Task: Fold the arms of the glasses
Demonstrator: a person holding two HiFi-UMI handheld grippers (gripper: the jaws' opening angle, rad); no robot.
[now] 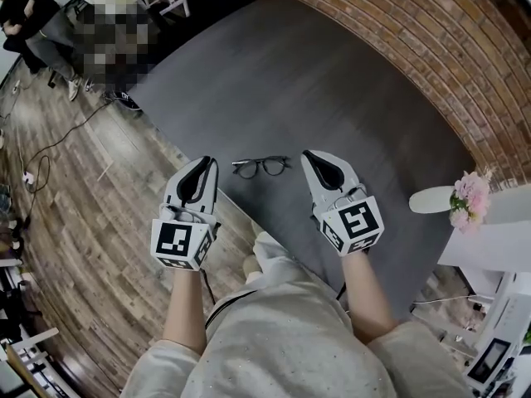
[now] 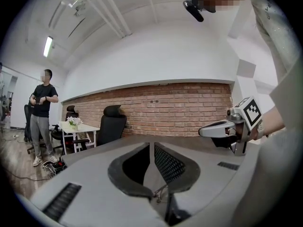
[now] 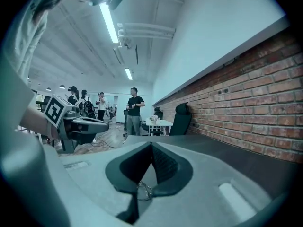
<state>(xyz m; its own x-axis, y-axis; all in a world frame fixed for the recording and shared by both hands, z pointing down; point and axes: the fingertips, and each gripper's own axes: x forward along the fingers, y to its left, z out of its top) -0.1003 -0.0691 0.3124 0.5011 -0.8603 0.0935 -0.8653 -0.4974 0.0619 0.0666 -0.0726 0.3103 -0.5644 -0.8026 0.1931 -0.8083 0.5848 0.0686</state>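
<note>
Centrally, the thin, dark, round-lensed glasses (image 1: pixel 260 167) lie on the matte grey surface (image 1: pixel 332 81) between the left claw (image 1: pixel 206 163) and right claw (image 1: pixel 310 157), touching neither. Both claws are closed and empty.

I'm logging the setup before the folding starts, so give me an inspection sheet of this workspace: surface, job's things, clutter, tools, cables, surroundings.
Surface: grey table, flat, next to a brick wall.
Job's things: glasses lie on the table between the tools; too small to tell whether the arms are folded.
Clutter: nothing seen on the table.
Tools: left tool and right tool are both shut and empty, one on each side of the glasses, not touching them.
Cables: cable trails over the wood floor left of the table.
Surroundings: brick wall; flowers at right; person standing near a chair.
</note>
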